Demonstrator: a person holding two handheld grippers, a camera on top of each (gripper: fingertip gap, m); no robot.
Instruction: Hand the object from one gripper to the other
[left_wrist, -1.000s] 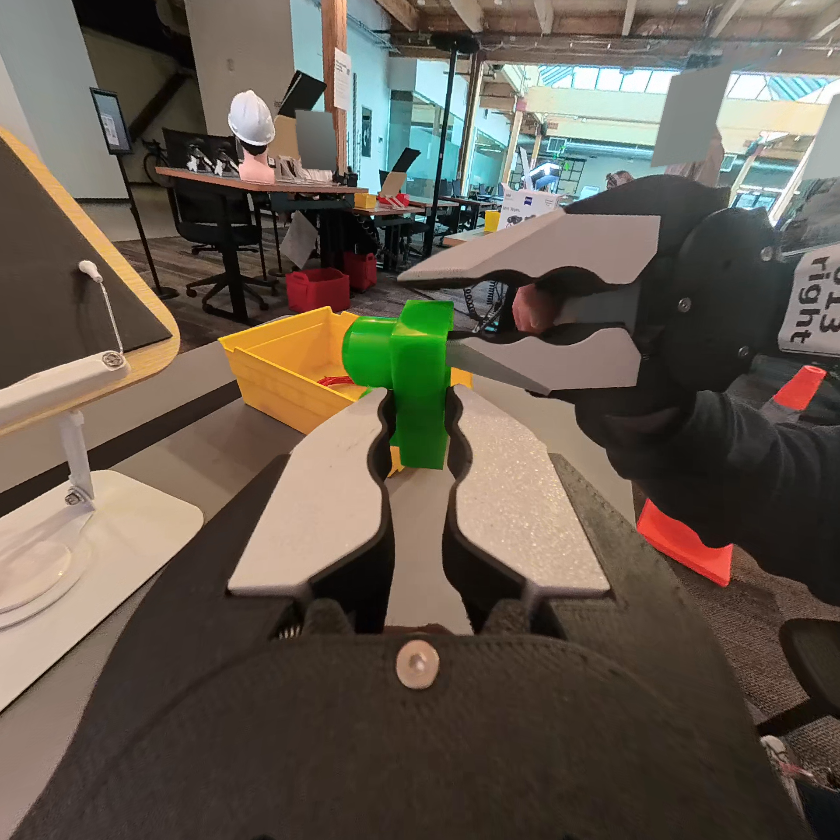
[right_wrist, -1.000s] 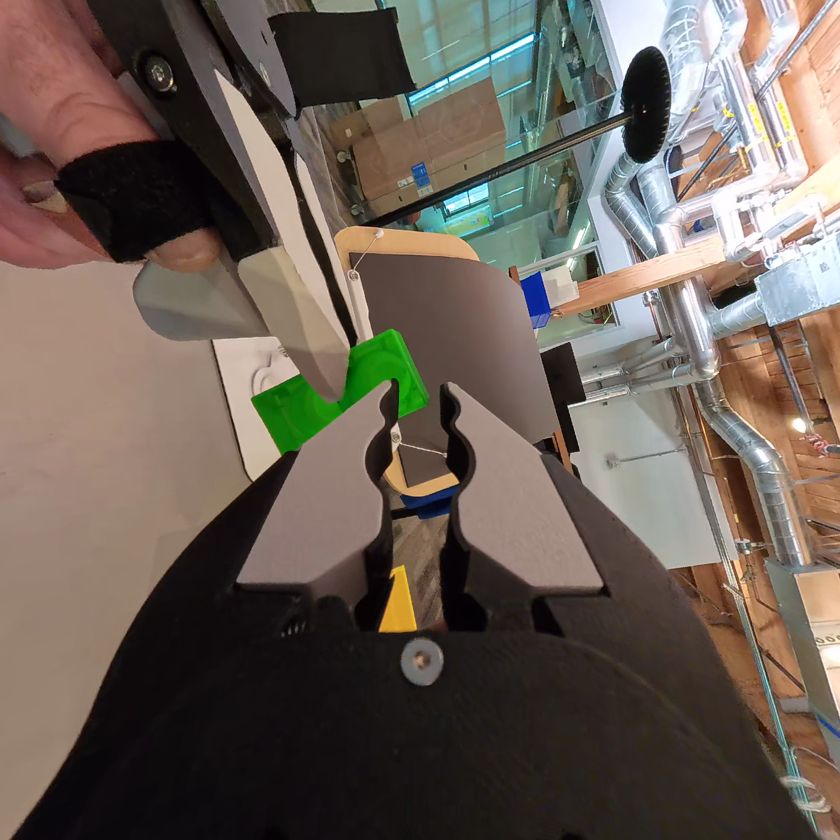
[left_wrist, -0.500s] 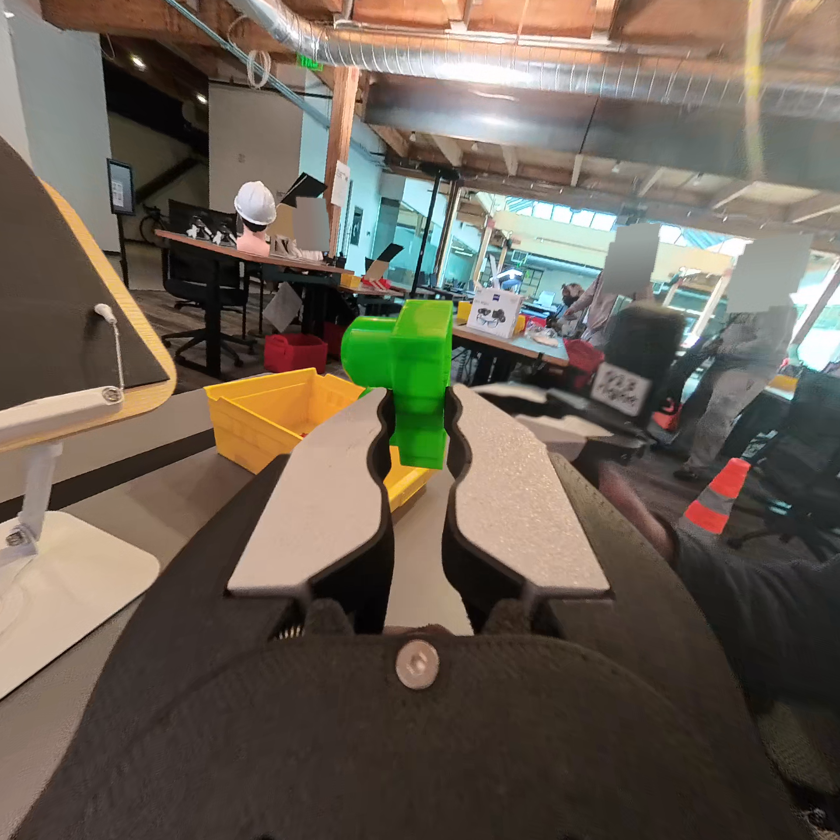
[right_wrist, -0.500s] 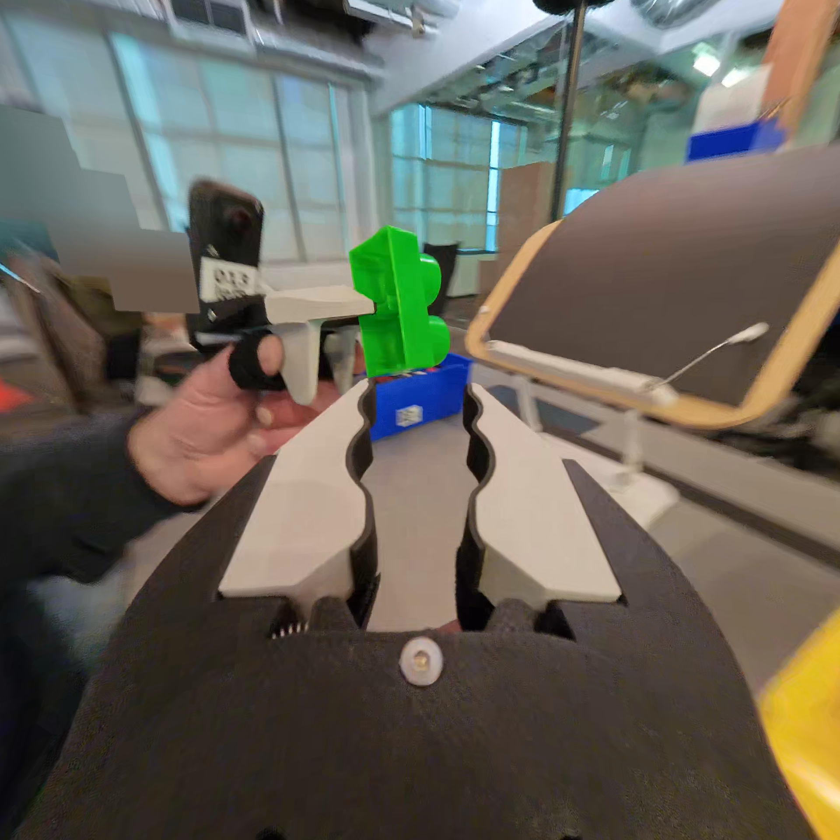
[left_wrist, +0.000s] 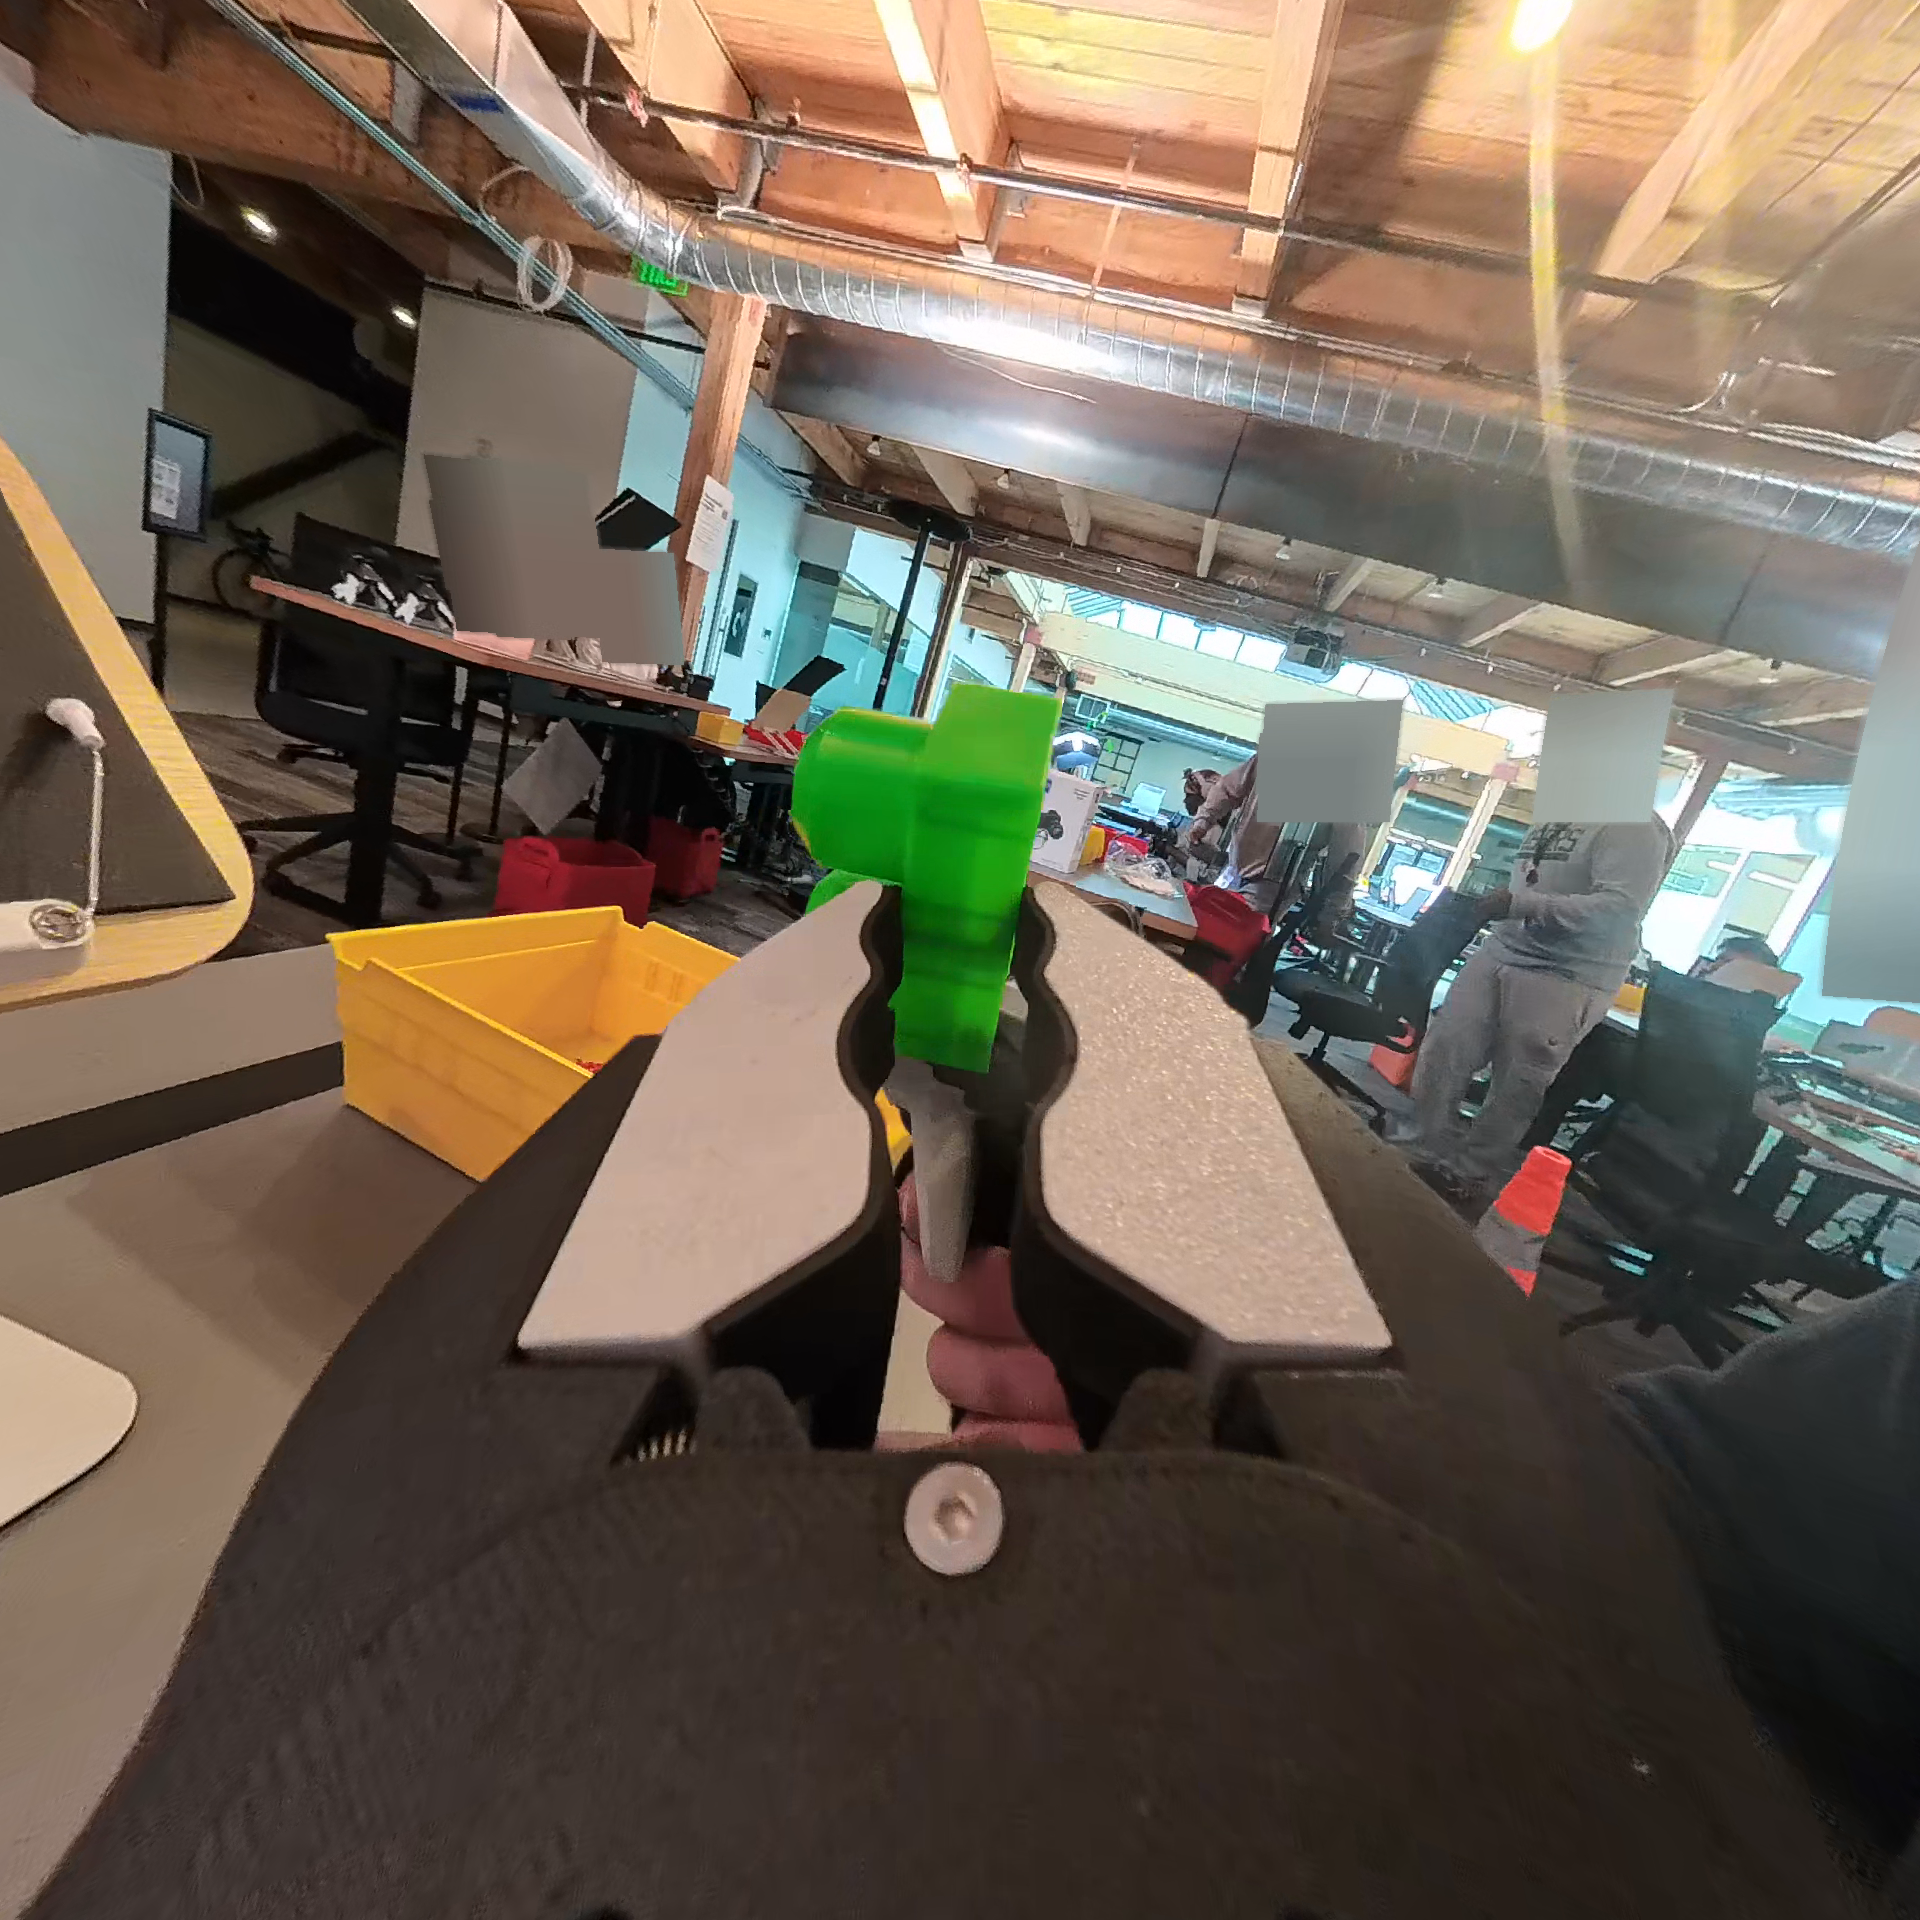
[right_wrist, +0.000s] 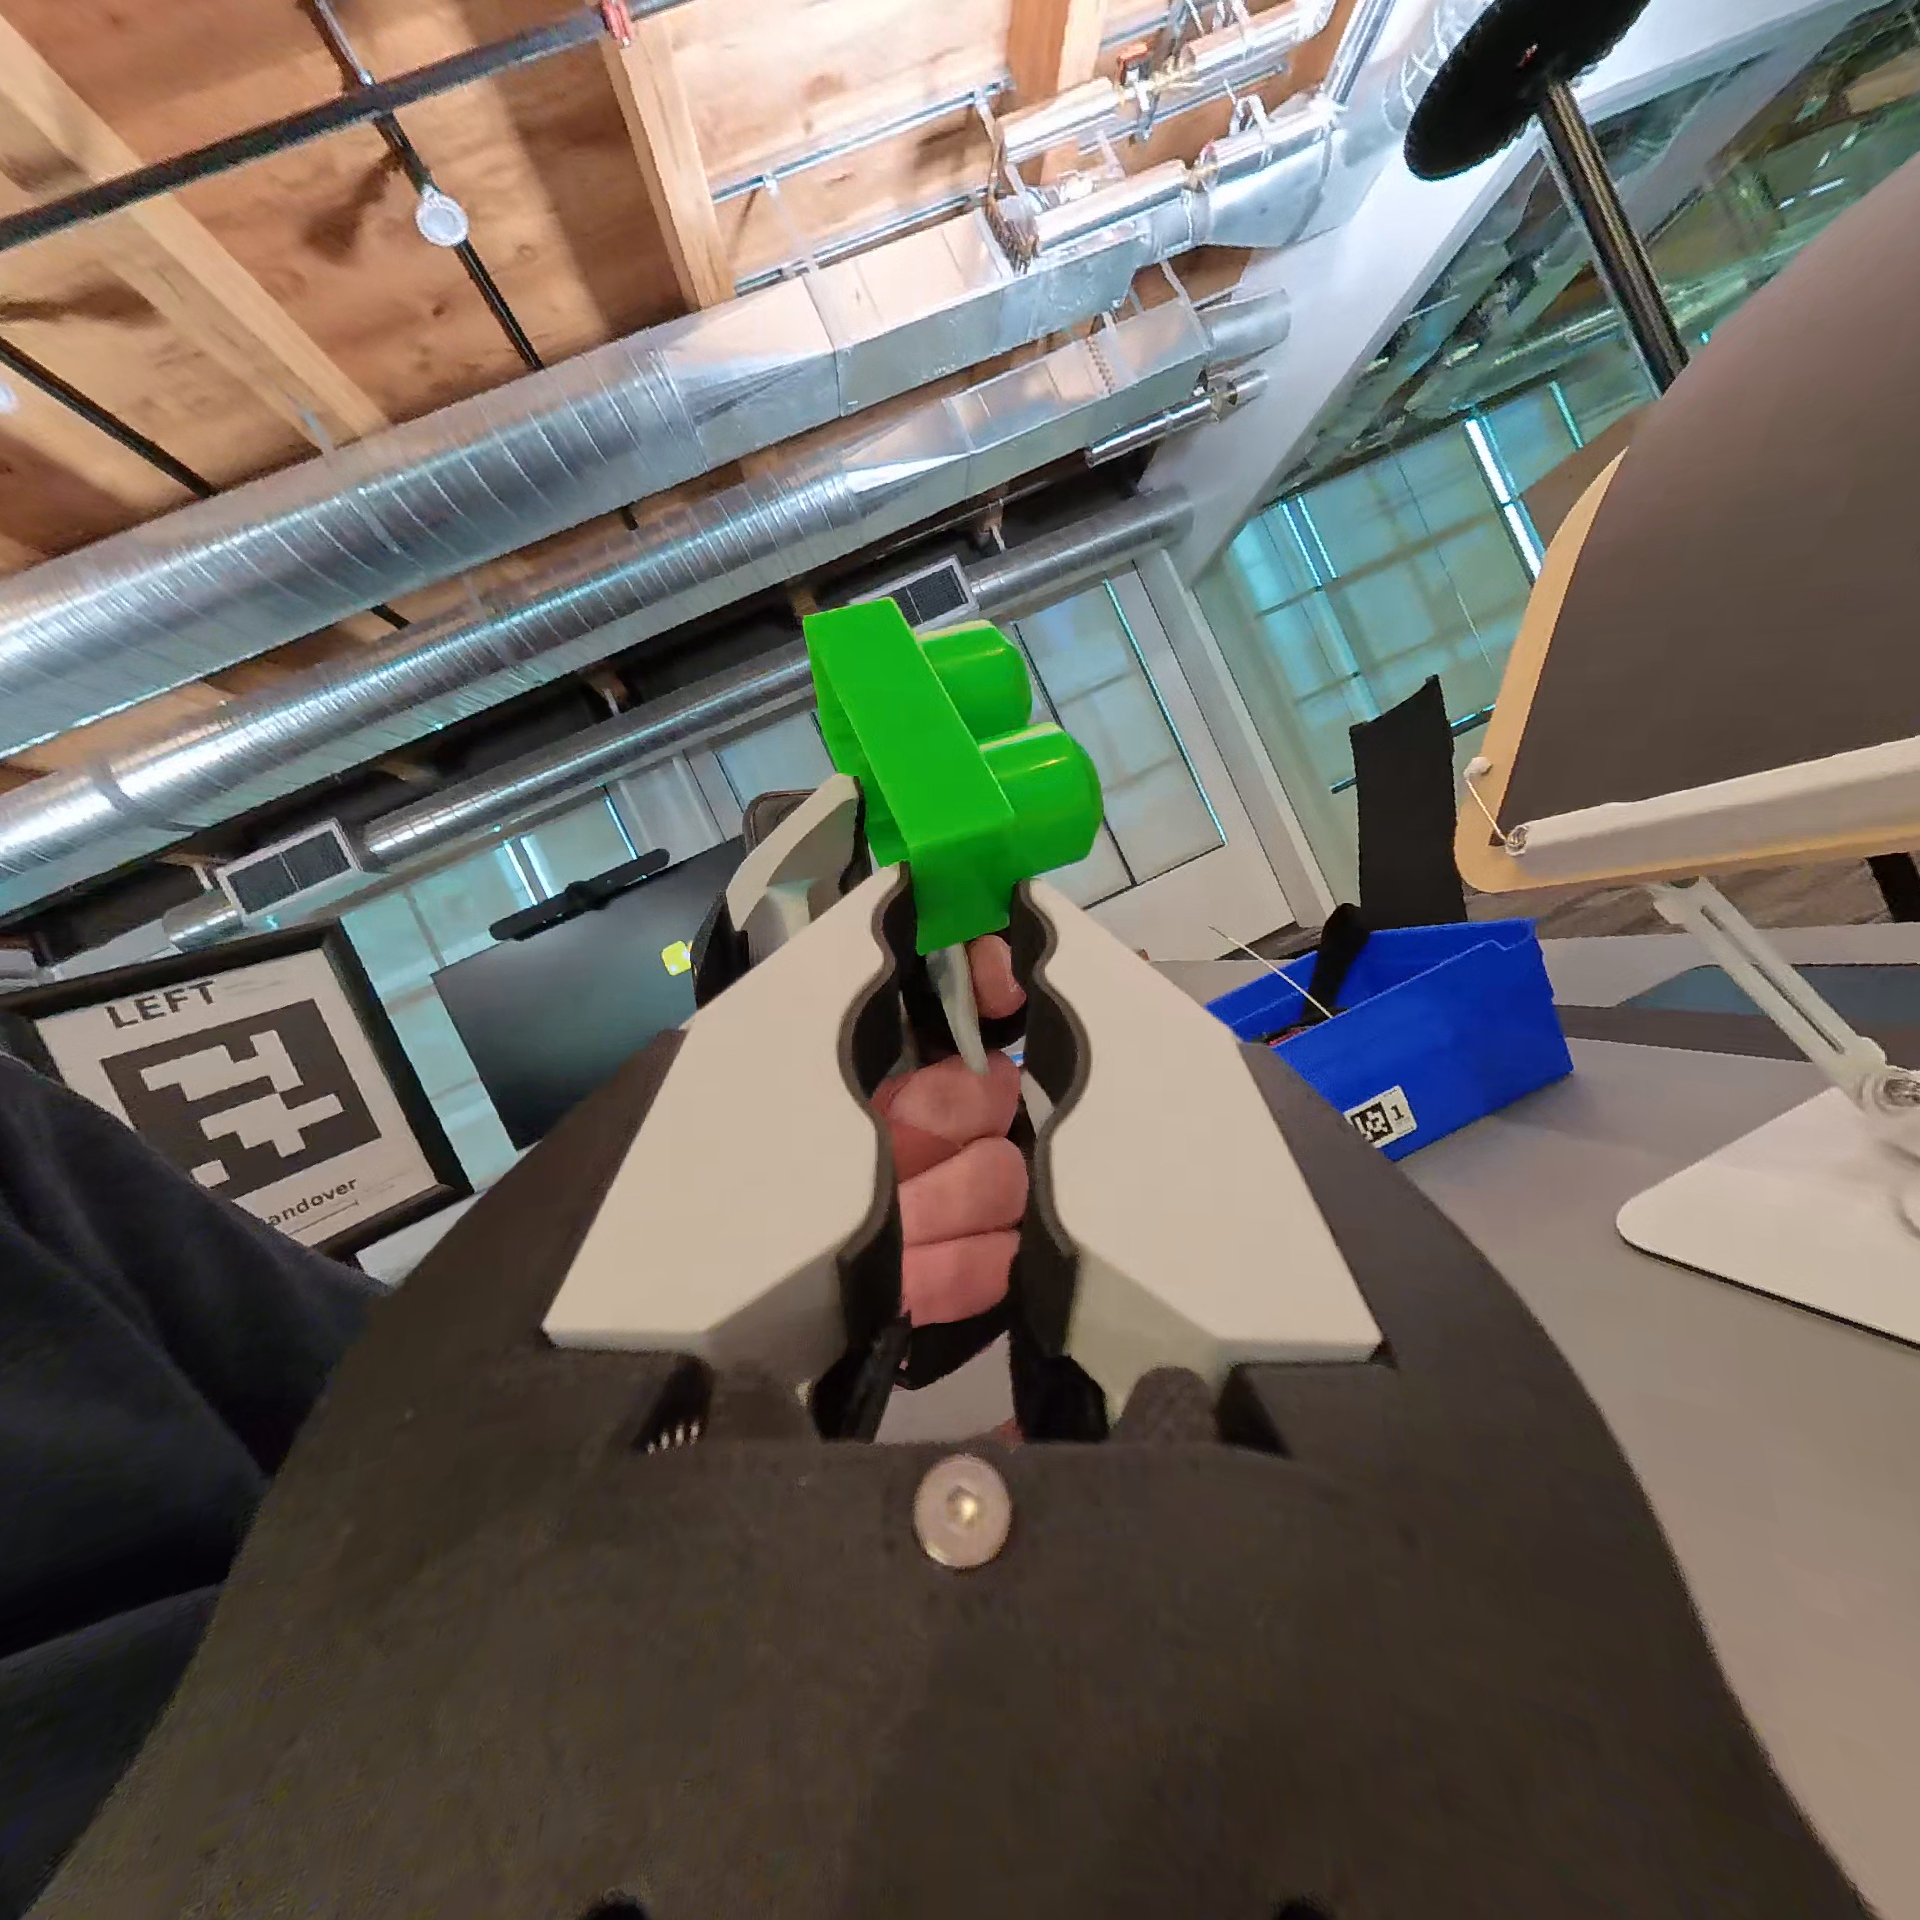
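Moved: right hand-held gripper (right_wrist: 961, 914) has come in from the side, now clamping the green block (right_wrist: 940, 769).
Left hand-held gripper (left_wrist: 951, 935): grips block too.
Beyond: yellow bin (left_wrist: 499, 1008) on worktop (left_wrist: 208, 1278).

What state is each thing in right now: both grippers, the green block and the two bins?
Left gripper: shut on the green block.
Right gripper: closed around the block's lower edge.
Green block: held in the air between both grippers.
Yellow bin: on the table, open-topped, contents hard to tell.
Blue bin: on the table, open-topped.
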